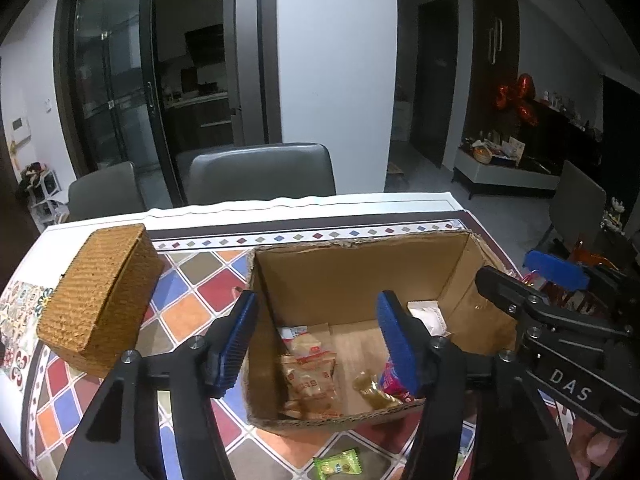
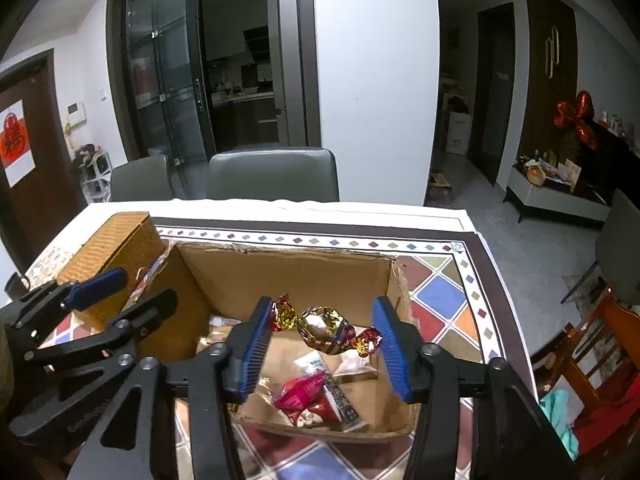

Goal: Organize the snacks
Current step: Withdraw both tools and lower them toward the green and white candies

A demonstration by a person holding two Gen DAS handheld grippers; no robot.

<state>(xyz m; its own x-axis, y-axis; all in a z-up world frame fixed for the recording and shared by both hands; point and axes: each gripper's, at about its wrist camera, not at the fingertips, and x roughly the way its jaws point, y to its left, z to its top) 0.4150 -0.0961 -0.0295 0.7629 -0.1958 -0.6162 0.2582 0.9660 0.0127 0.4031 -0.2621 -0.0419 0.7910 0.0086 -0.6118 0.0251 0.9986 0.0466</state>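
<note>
A grey chair stands at twelve o'clock behind the table's patterned cloth, a woven lidded basket sits at nine o'clock, and red foil balloons hang toward two o'clock.

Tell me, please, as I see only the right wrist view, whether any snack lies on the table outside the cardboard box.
Observer: Yes, a green packet lies on the tablecloth just in front of the cardboard box.
Operator: Thank you. Is the left gripper carrying anything?
Observer: No, the left gripper is open and empty, with its fingers on either side of the box's left wall.
</note>
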